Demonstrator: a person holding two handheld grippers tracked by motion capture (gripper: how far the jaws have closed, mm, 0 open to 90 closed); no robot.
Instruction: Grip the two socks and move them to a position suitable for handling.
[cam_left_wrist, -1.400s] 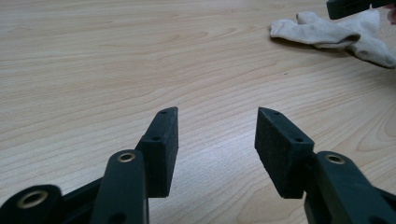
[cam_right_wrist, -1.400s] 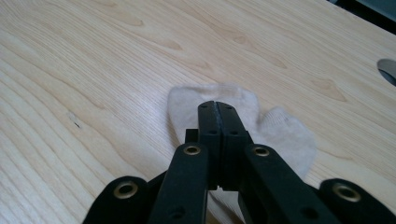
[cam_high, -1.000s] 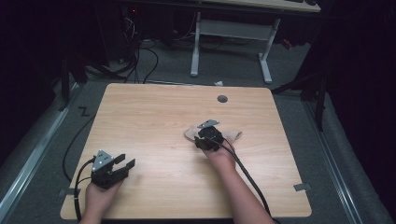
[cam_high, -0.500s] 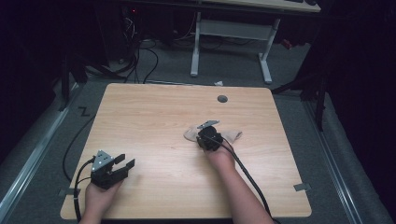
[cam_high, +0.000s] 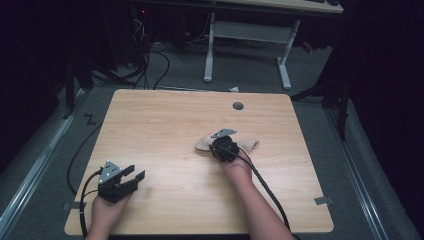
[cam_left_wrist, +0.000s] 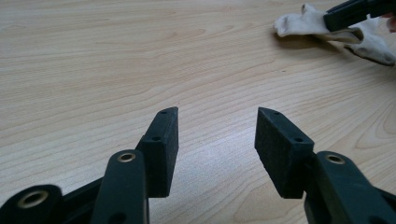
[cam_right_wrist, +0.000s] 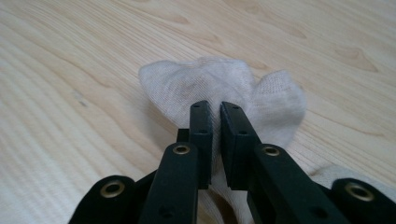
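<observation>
A crumpled beige sock (cam_high: 202, 144) (cam_right_wrist: 210, 81) lies on the wooden table (cam_high: 165, 115), right of its middle. My right gripper (cam_high: 223, 146) (cam_right_wrist: 215, 109) points down onto it. Its jaws have just been closing and stand almost together, with a fold of the sock's fabric pinched between the pads. My left gripper (cam_high: 134, 173) (cam_left_wrist: 217, 126) rests open near the table's front left corner, with nothing between its jaws. In the left gripper view the sock (cam_left_wrist: 303, 21) shows far off at the top right, with the right gripper (cam_left_wrist: 350, 11) on it.
A round cable hole (cam_high: 238, 105) sits near the table's far edge. The right gripper's black cable (cam_high: 265, 185) runs back along the forearm. Beyond the table stand a white desk frame (cam_high: 245, 35) and loose floor cables (cam_high: 150, 60).
In the high view the right gripper stays on the sock with barely any shift. The left hand and its gripper have kept still.
</observation>
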